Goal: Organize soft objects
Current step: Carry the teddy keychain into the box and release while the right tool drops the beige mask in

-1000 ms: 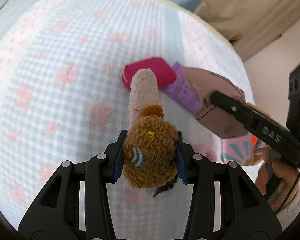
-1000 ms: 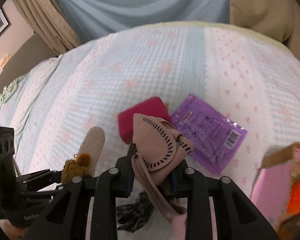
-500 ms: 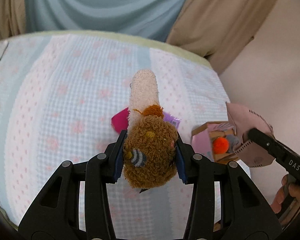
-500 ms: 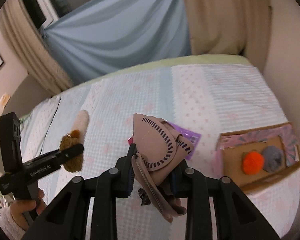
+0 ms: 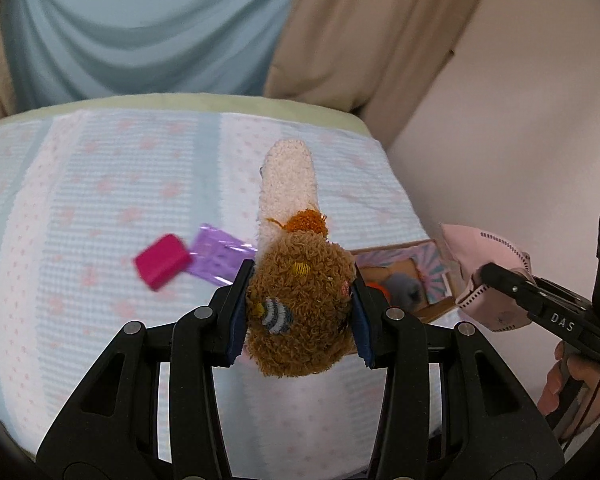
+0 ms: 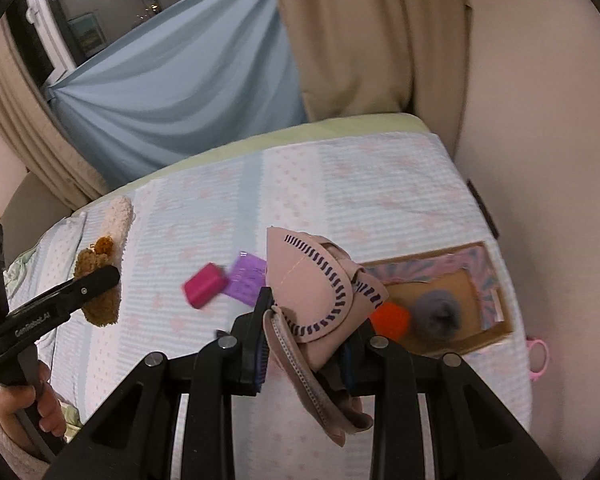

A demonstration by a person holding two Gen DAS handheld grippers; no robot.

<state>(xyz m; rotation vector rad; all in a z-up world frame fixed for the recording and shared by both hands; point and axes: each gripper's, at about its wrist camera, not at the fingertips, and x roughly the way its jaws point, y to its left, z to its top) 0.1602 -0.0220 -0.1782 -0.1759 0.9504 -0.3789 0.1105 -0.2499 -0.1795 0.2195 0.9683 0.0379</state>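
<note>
Above the bed's right edge, each gripper grasps its load, the left gripper [image 5: 300, 304] a plush toy [image 5: 298, 300], the right gripper [image 6: 304, 332] a pink mask [image 6: 316, 292], so lower both squarely over the cardboard box [image 6: 496, 328] before letting go.

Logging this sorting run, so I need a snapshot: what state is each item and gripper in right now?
Left gripper: shut on the brown plush toy.
Brown plush toy: held off the bed.
Right gripper: shut on the pink face mask.
Pink face mask: held, folded, above the bed.
Cardboard box: open, on the bed.
Orange pompom: inside the box.
Grey pompom: inside the box.
Magenta block: lying on the bed.
Purple packet: flat beside the block.
</note>
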